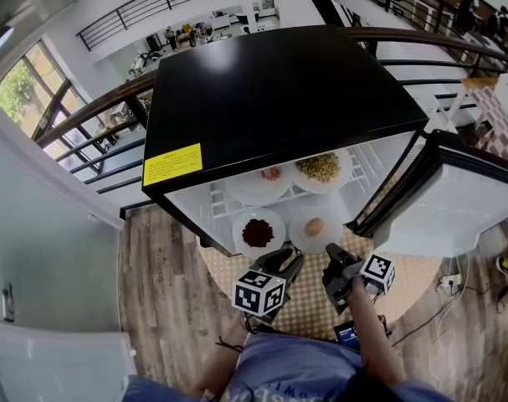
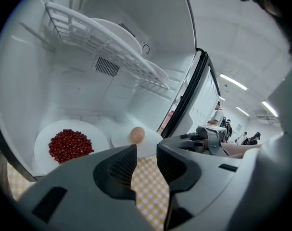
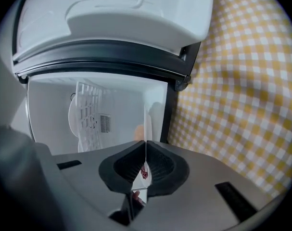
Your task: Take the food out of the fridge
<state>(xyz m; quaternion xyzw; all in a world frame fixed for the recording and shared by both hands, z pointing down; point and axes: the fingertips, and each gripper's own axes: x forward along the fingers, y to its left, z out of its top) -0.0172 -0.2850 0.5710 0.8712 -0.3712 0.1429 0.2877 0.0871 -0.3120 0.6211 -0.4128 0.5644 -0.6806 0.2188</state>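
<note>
The small fridge (image 1: 279, 90) stands open. On its floor sit a white plate of red beans (image 1: 258, 231) (image 2: 69, 146) and a white plate (image 1: 300, 234) (image 2: 120, 138) with a brown egg (image 1: 314, 226) (image 2: 137, 134). My right gripper (image 1: 337, 258) (image 3: 146, 148) is rolled on its side and shut on the near rim of the egg plate (image 3: 146, 124), which shows as a thin white edge between the pads. My left gripper (image 1: 289, 262) (image 2: 146, 150) hovers in front of the two plates. It is open, with only checked cloth visible between its jaws.
The upper wire shelf (image 2: 102, 40) holds two more plates, one with reddish food (image 1: 266, 178) and one with yellow-green food (image 1: 319, 167). The open door (image 1: 454, 203) swings out to the right. A yellow checked cloth (image 1: 308, 304) covers the floor in front.
</note>
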